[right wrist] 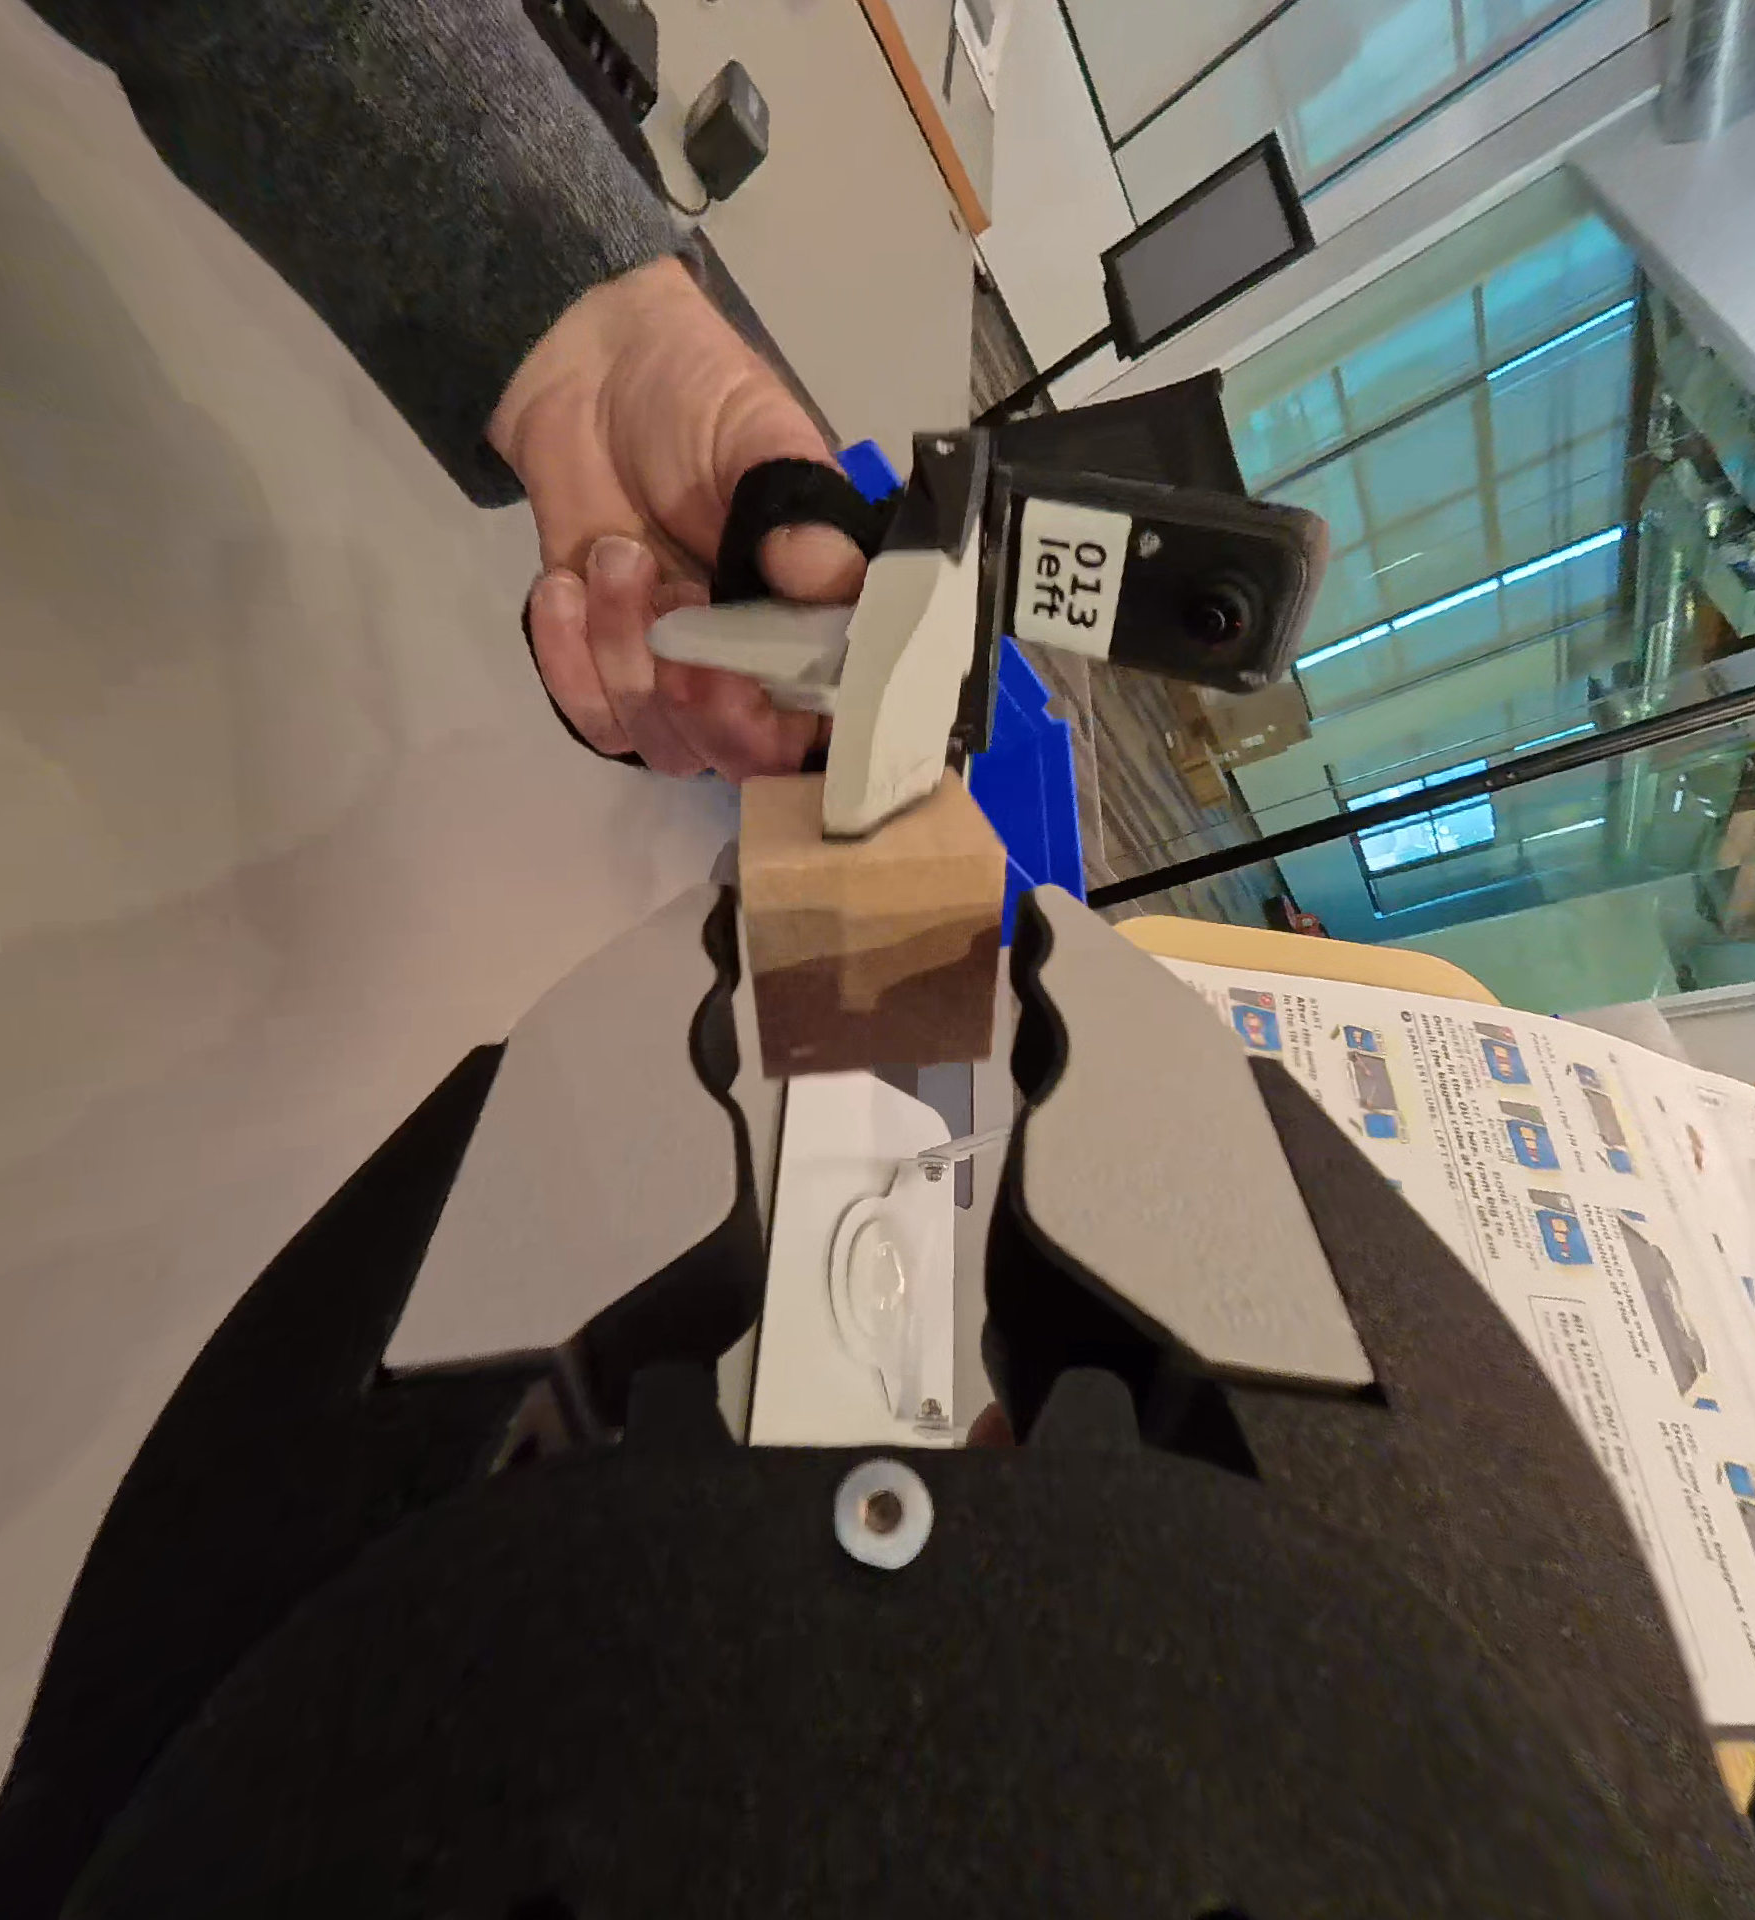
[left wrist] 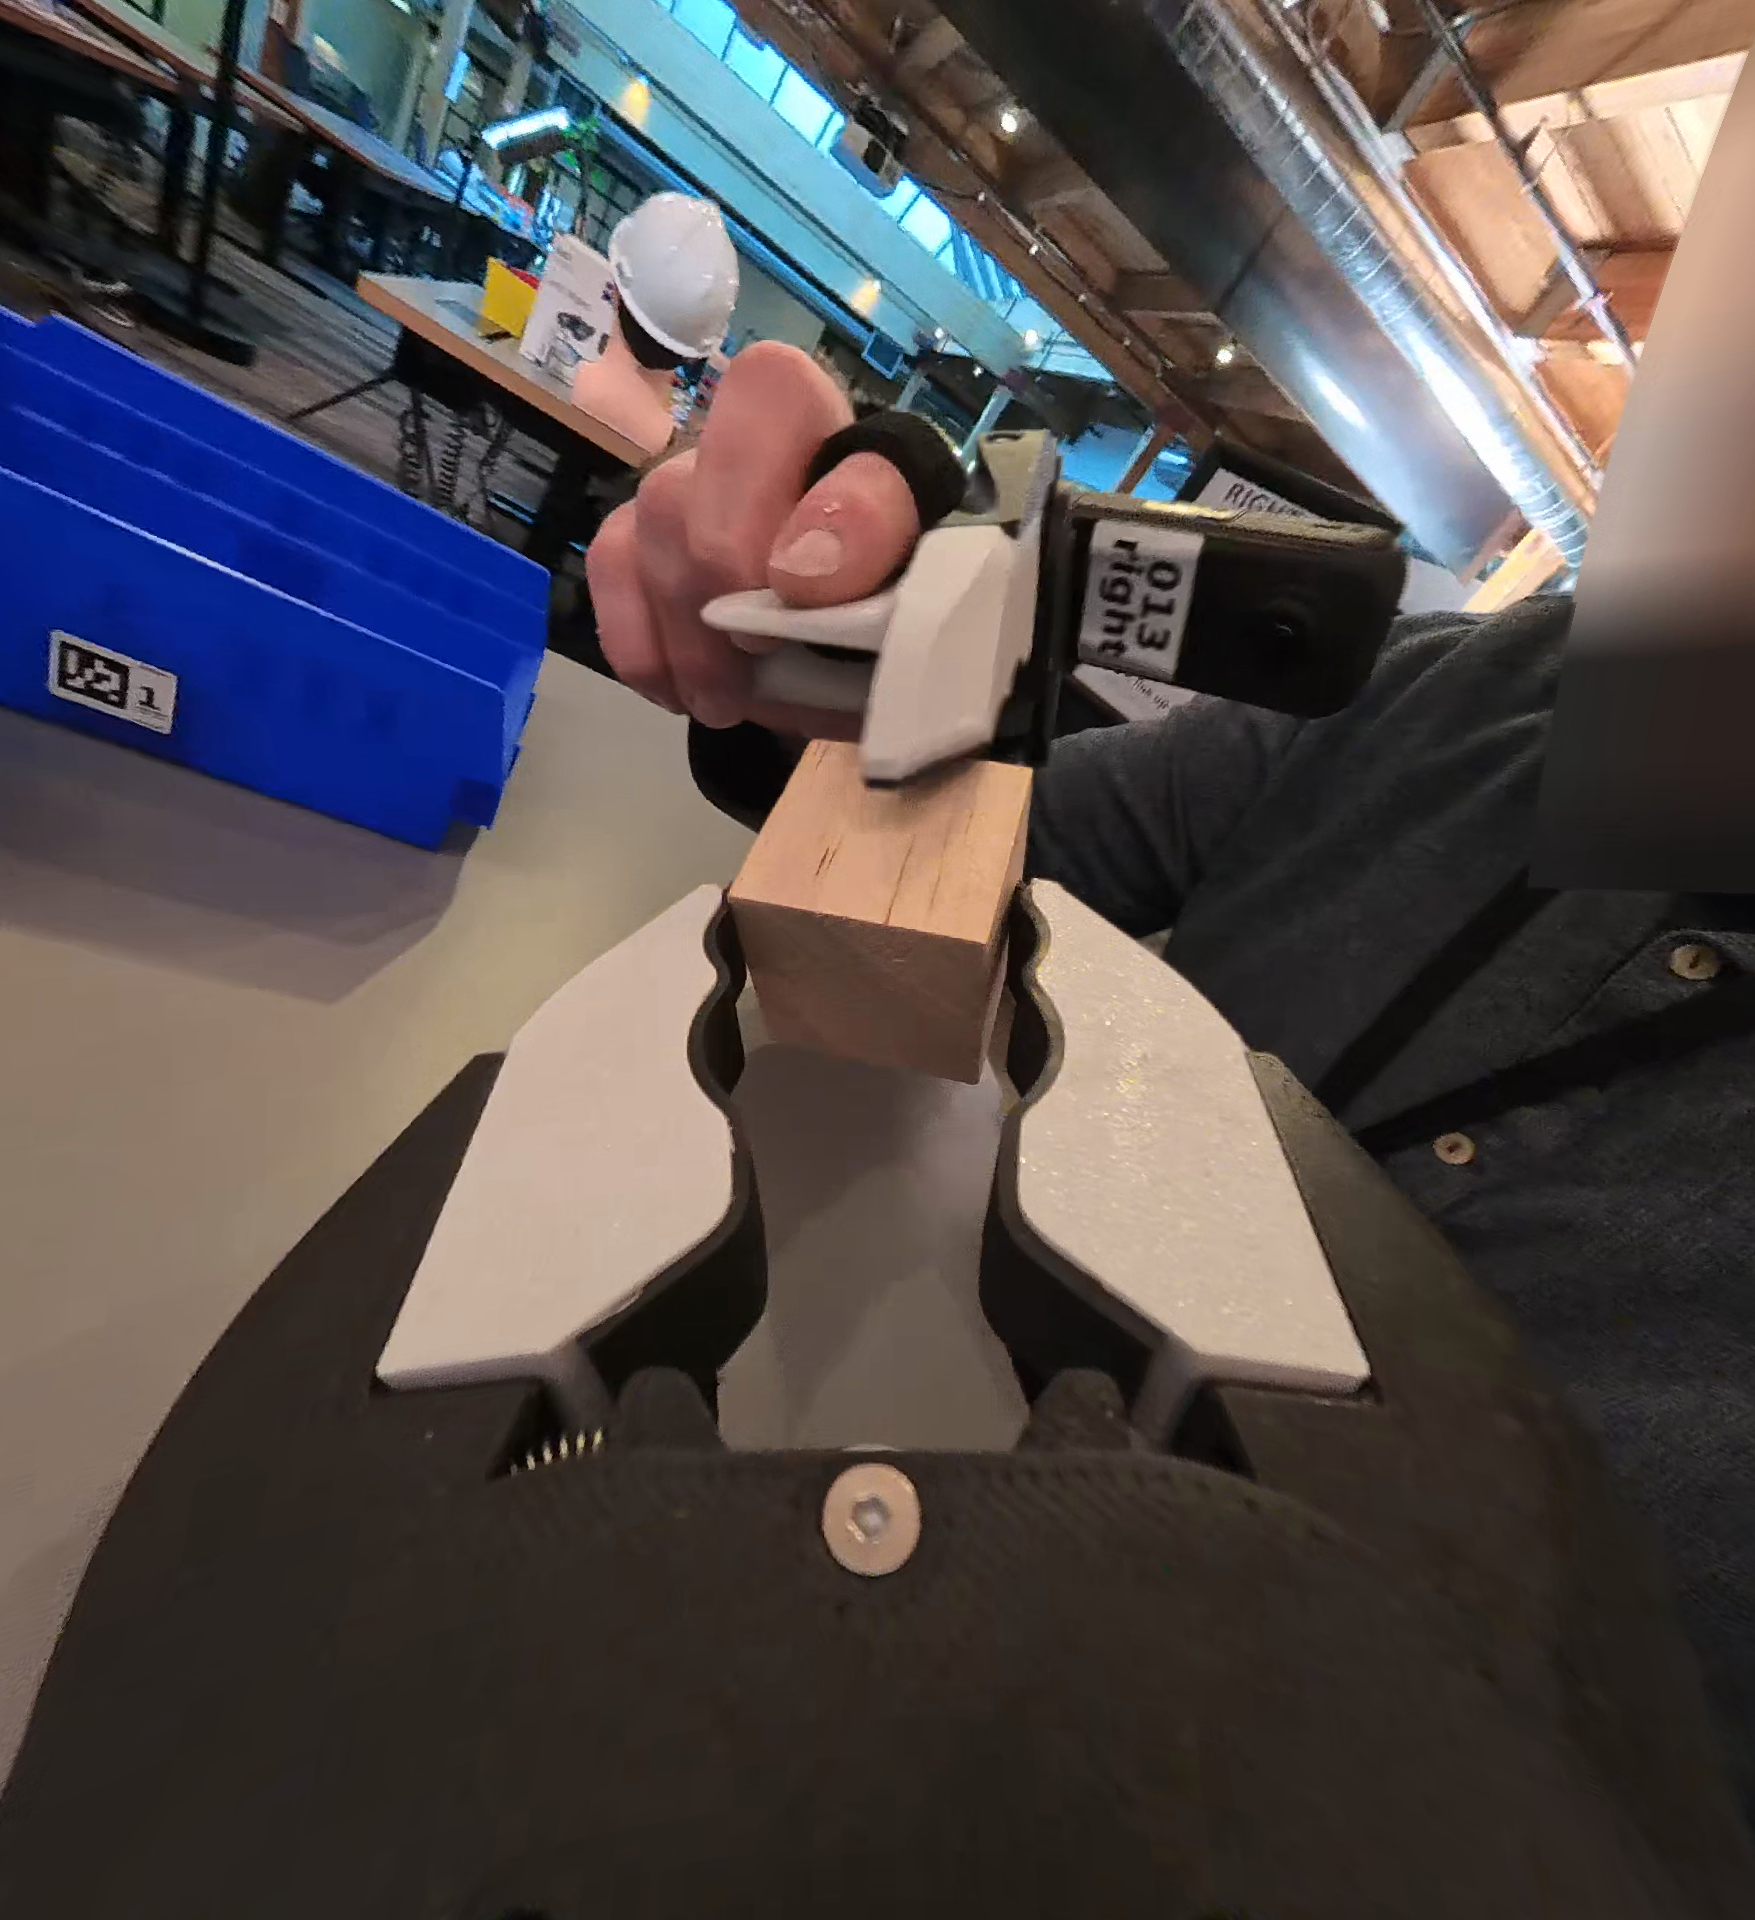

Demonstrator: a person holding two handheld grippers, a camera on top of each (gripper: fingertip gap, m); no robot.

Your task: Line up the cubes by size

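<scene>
One light wooden cube (left wrist: pixel 883 914) is held in the air over the grey table (left wrist: pixel 125 1039) by both grippers at once. In the left wrist view my left gripper (left wrist: pixel 868 971) is shut on it, with both pads against its side faces. The right gripper's finger (left wrist: pixel 940 717) lies on the cube's upper face. In the right wrist view the cube (right wrist: pixel 873 966) sits between my right gripper's (right wrist: pixel 868 971) pads, which are closed on its sides. The left gripper's finger (right wrist: pixel 894 748) presses on its upper face. No other cubes show.
A blue bin (left wrist: pixel 229 582) stands on the table to the left, and also shows behind the cube in the right wrist view (right wrist: pixel 1034 790). A printed instruction sheet (right wrist: pixel 1527 1247) lies to the right. A white box (right wrist: pixel 852 1247) lies below the right gripper. The person's sleeve (left wrist: pixel 1424 935) is close by. Only a small space, under 4 cm, lies between the two pairs of fingers.
</scene>
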